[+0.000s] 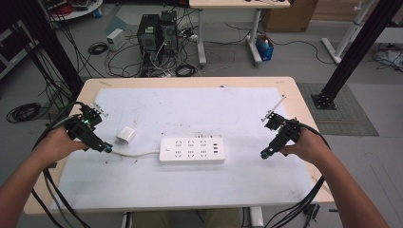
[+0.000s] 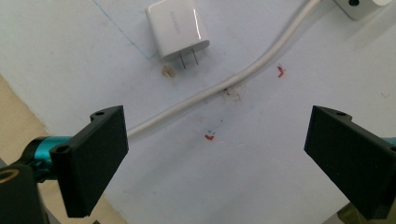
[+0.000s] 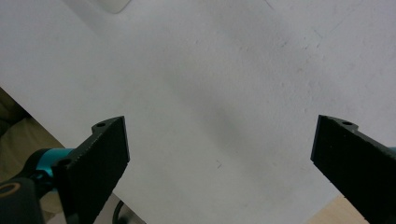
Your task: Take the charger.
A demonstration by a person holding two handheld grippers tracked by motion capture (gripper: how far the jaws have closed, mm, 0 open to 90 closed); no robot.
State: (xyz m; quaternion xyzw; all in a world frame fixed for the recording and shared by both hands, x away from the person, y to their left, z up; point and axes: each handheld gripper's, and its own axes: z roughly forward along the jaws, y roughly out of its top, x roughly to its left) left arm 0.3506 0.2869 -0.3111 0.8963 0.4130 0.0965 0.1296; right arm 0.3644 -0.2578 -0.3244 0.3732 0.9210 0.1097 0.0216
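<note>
A white power strip (image 1: 191, 150) lies in the middle of the white mat, its white cord (image 1: 135, 153) running left. A small white plug-in charger (image 1: 126, 135) rests on the mat to the strip's left. In the left gripper view the charger (image 2: 176, 29) lies with two metal prongs toward me, and the cord (image 2: 243, 73) crosses beyond the jaws. My left gripper (image 1: 107, 148) hovers open just left of the charger, nothing between its fingers. My right gripper (image 1: 265, 154) is open over bare mat to the right of the strip. A corner of the strip (image 3: 112, 4) peeks in at the top of the right gripper view.
The white mat (image 1: 199, 107) covers most of a wooden table (image 1: 304, 109). Small red marks (image 2: 280, 71) dot the mat near the cord. Beyond the table, computer towers (image 1: 157, 33) and tangled cables sit on the floor. Black frame posts (image 1: 354, 52) stand at both sides.
</note>
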